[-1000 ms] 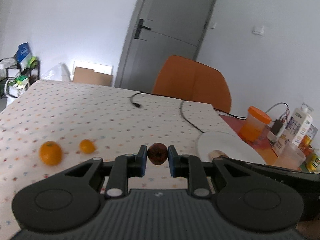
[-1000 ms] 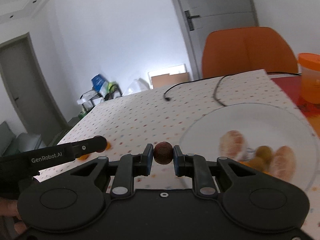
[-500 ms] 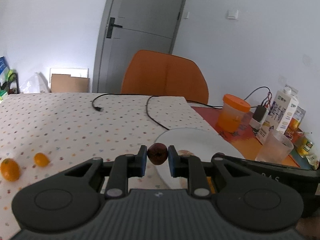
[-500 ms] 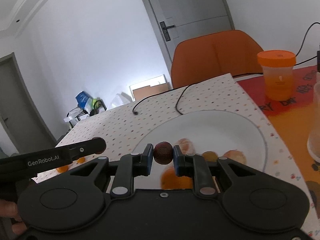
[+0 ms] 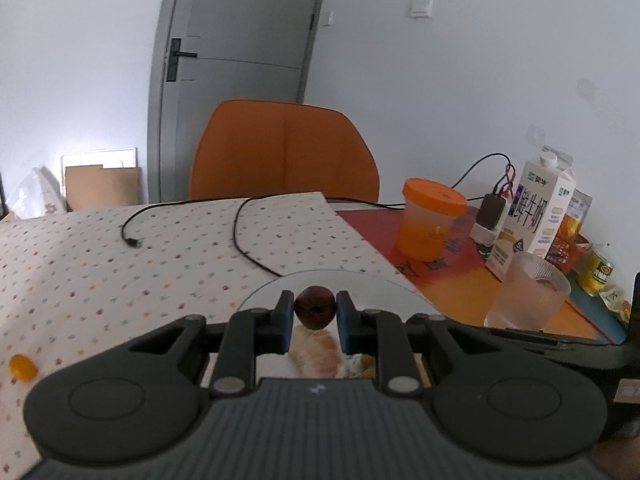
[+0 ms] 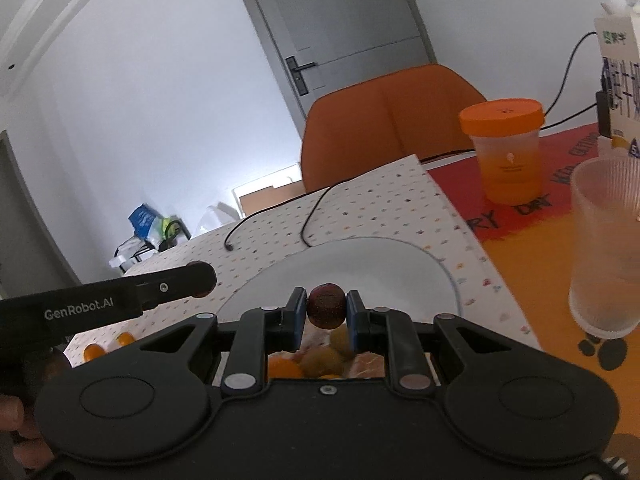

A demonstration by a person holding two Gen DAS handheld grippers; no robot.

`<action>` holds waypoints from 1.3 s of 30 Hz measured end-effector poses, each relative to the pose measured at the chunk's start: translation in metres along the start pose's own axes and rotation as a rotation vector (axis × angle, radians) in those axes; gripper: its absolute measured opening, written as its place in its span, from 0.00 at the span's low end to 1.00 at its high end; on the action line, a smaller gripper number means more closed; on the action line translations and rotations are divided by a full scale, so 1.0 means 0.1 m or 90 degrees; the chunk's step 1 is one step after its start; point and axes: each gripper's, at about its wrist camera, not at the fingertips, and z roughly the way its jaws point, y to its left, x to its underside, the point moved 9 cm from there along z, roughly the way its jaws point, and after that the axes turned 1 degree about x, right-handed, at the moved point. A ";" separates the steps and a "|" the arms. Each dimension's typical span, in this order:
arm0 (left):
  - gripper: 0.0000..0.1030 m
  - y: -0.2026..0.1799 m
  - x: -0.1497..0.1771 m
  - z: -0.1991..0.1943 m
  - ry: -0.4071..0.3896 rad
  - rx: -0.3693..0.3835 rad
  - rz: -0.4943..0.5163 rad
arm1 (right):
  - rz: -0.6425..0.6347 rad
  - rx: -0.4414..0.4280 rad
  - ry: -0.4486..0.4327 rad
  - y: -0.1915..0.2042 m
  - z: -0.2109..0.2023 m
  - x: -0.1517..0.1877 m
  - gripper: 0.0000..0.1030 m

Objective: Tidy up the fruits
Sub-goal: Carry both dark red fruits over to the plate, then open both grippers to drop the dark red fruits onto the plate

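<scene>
Colours and patterns across the desk

White cloth (image 5: pixel 80 264) dotted in small multicoloured specks; plain white plate (image 6: pixel 360 264); dark red-brown fruit (image 5: pixel 315 307) between blue pads (image 5: pixel 286 316) of a black tool (image 5: pixel 315 312), a second dark red speckled fruit (image 6: pixel 326 306) likewise in the other black tool (image 6: pixel 326 312). Orange chair (image 5: pixel 284 148), orange-lidded jar (image 5: pixel 432 216) with orange contents, red-and-orange mat (image 6: pixel 520 216) with dark lettering, frosted ribbed cup (image 6: pixel 608 248), white-and-blue carton (image 5: pixel 540 208), grey door (image 5: pixel 240 60), black cable (image 5: pixel 248 248).
</scene>
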 end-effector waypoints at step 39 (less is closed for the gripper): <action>0.57 0.04 -0.09 0.28 0.050 0.010 0.050 | 0.063 0.013 -0.005 -0.29 0.00 0.02 0.24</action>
